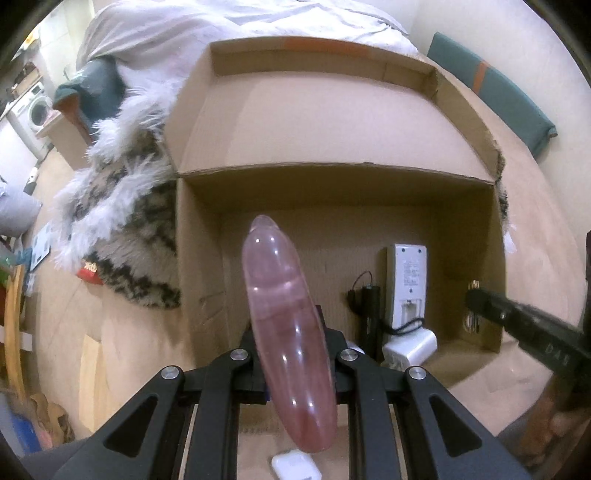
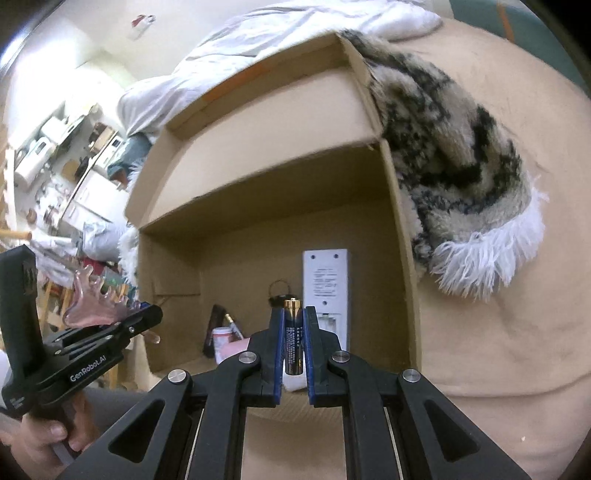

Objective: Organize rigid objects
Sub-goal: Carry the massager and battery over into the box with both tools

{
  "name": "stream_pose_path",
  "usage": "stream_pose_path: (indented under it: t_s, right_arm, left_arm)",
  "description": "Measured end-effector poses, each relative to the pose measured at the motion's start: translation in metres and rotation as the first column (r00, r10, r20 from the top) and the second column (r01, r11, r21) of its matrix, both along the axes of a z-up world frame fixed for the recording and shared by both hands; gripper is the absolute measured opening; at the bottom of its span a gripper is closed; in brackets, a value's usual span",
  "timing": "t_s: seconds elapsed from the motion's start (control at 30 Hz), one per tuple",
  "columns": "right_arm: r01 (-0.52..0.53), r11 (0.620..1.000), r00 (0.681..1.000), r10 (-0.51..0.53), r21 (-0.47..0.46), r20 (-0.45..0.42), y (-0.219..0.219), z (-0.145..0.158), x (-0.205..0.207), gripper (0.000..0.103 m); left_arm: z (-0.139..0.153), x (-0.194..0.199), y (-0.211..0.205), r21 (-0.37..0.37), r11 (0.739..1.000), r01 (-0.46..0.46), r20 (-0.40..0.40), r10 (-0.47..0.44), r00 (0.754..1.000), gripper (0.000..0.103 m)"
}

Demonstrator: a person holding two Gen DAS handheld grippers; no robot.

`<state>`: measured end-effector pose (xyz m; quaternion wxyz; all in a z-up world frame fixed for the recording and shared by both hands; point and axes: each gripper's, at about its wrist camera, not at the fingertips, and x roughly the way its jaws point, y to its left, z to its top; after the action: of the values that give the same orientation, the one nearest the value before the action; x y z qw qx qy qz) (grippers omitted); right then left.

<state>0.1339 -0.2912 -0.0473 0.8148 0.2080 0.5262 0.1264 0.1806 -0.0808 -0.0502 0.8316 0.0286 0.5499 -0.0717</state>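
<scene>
My left gripper (image 1: 286, 325) is shut on a pink see-through hair claw clip (image 1: 284, 314), which hangs over the near edge of an open cardboard box (image 1: 199, 258). In the right wrist view the same clip (image 2: 96, 306) sticks out of the left gripper (image 2: 147, 314), left of the box (image 2: 399, 258). My right gripper (image 2: 293, 314) is shut on a black and gold battery (image 2: 293, 332), upright between its blue pads in front of the box opening. The right gripper (image 1: 476, 295) also shows at the box's right wall. Inside lie a white remote (image 1: 406, 284) and a black corded gadget (image 1: 369, 314).
A white charger block (image 1: 410, 345) lies at the box's near edge and a small white case (image 1: 291, 463) on the beige sheet below it. A furry patterned throw (image 1: 122, 206) hugs the box's sides. A green cushion (image 1: 491, 88) lies far right, a white duvet (image 1: 221, 26) behind.
</scene>
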Motion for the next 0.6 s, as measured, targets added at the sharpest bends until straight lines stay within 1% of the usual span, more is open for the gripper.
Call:
stream_pose_path:
  t_s: [0.1, 0.17, 0.23, 0.3, 0.4, 0.53, 0.6]
  right_arm:
    - [0.000, 1.000, 1.000, 0.000, -0.014, -0.026, 0.002, -0.013, 0.003, 0.011]
    - [-0.007, 0.999, 1.000, 0.006, -0.049, -0.028, 0.006, -0.017, 0.003, 0.011]
    - [-0.015, 0.997, 1.000, 0.013, -0.080, -0.025, 0.011, -0.020, 0.003, 0.011]
    - [-0.014, 0.995, 1.000, 0.012, -0.094, -0.029, 0.013, -0.023, 0.002, 0.011]
    - [-0.011, 0.994, 0.999, 0.007, -0.106, -0.038, 0.016, -0.027, 0.003, 0.011]
    - [-0.016, 0.992, 0.999, 0.010, -0.125, -0.050, 0.024, -0.034, 0.008, 0.011]
    - [-0.023, 0.991, 0.998, 0.015, -0.129, -0.061, 0.027, -0.037, 0.009, 0.011]
  left_arm:
    - [-0.015, 0.007, -0.006, 0.017, 1.000, 0.010, 0.002, -0.010, 1.000, 0.014]
    - [-0.030, 0.010, -0.009, 0.032, 0.999, 0.023, 0.000, -0.023, 1.000, 0.014]
    - [-0.042, 0.012, -0.012, 0.050, 0.998, 0.028, -0.015, -0.027, 1.000, 0.014]
    - [-0.052, 0.014, -0.013, 0.050, 0.998, 0.027, -0.044, -0.025, 0.999, 0.014]
    - [-0.059, 0.013, -0.015, 0.089, 0.995, 0.048, -0.052, -0.044, 0.998, 0.014]
    - [-0.062, 0.015, -0.013, 0.077, 0.996, 0.034, -0.069, -0.029, 0.997, 0.014]
    - [-0.063, 0.015, -0.014, 0.091, 0.995, 0.028, -0.061, -0.022, 0.998, 0.014]
